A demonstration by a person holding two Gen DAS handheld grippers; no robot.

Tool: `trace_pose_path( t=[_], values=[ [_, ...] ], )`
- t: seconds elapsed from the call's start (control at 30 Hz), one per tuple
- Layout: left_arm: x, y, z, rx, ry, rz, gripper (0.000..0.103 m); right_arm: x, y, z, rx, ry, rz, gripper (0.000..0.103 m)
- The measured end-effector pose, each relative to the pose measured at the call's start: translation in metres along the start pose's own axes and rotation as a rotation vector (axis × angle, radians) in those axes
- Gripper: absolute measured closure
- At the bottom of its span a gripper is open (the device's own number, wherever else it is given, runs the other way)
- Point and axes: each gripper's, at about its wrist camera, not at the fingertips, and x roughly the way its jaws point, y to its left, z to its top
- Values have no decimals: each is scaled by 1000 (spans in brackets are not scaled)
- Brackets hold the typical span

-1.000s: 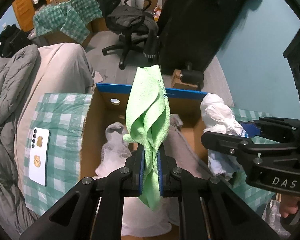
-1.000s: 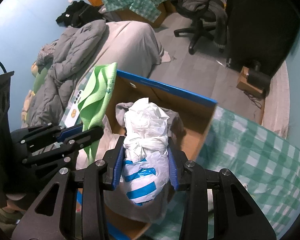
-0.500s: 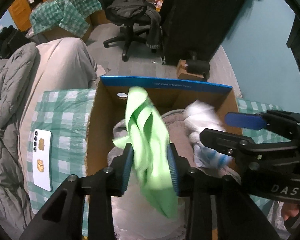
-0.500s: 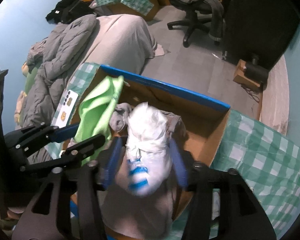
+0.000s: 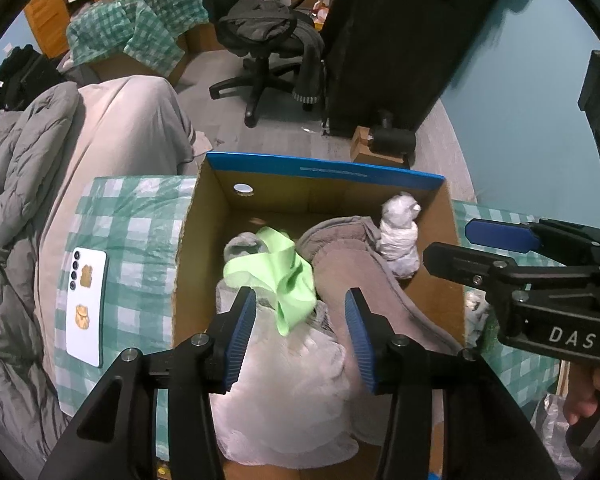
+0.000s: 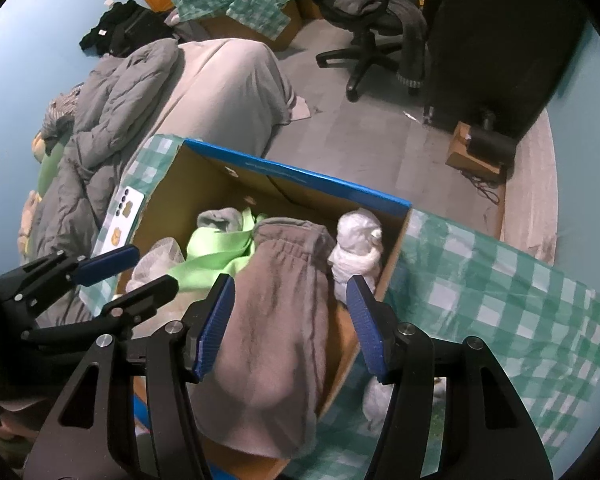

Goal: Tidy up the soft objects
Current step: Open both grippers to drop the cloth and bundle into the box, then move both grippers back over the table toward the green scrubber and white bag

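Observation:
A cardboard box [image 5: 328, 172] with a blue far rim stands on a green checked cloth. Inside lie a green cloth [image 5: 284, 276], a knotted white bag bundle [image 5: 400, 236] in the far right corner, a grey-brown garment [image 5: 356, 264] and a white plastic bag [image 5: 288, 392]. My left gripper [image 5: 300, 296] is open and empty just above the green cloth. My right gripper [image 6: 292, 292] is open and empty above the garment [image 6: 276, 320], near the white bundle [image 6: 356, 248]. The green cloth [image 6: 212, 252] and box [image 6: 320, 184] show in the right wrist view too.
A white phone [image 5: 86, 304] lies on the checked cloth [image 5: 132, 240] left of the box. A grey duvet [image 5: 16, 200] covers the bed at left. An office chair [image 5: 268, 40] and a dark cabinet [image 5: 400, 40] stand on the floor beyond.
Both grippers opened over the box. The green cloth dropped from the left one and the white bundle from the right one; both now lie inside the box.

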Motion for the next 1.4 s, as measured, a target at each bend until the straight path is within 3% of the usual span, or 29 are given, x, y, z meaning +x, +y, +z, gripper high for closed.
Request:
trace_pose_path(
  t=[0.4,0.9,1.4],
  values=[
    [-16,-29,-13,-24,-3,-28,52,-22,-21,-16,6,-7,-19,44],
    [-19,-98,-30,38,8,-68,52,-47,-73,-44,55,-13,-46,44],
    [16,-158,-45,80,90,-154,52,-41,-138,-84,161,45,-92,44]
  ],
)
